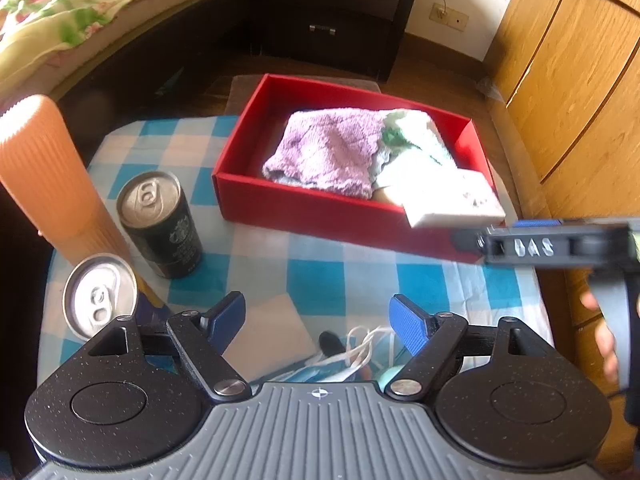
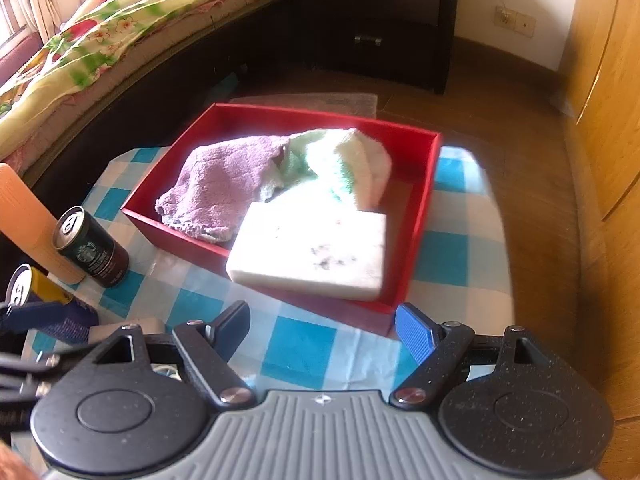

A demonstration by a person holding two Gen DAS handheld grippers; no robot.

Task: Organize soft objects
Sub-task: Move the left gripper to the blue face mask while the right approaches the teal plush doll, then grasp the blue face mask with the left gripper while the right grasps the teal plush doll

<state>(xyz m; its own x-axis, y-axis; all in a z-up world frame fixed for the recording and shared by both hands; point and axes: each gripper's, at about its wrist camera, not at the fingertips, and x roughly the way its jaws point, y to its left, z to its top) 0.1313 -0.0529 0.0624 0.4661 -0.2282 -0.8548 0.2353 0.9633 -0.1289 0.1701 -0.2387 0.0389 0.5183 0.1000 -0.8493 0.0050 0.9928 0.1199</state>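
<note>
While both gape empty, left tool hovers over masks.

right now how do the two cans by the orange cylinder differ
The dark can stands upright; the yellow and blue can looks tilted. The dark can sits nearer the red box; the other sits nearer the left gripper. Both have silver, unopened tops.

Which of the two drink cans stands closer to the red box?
The dark can; the silver-topped can with the yellow side stands nearer the left gripper.
</note>
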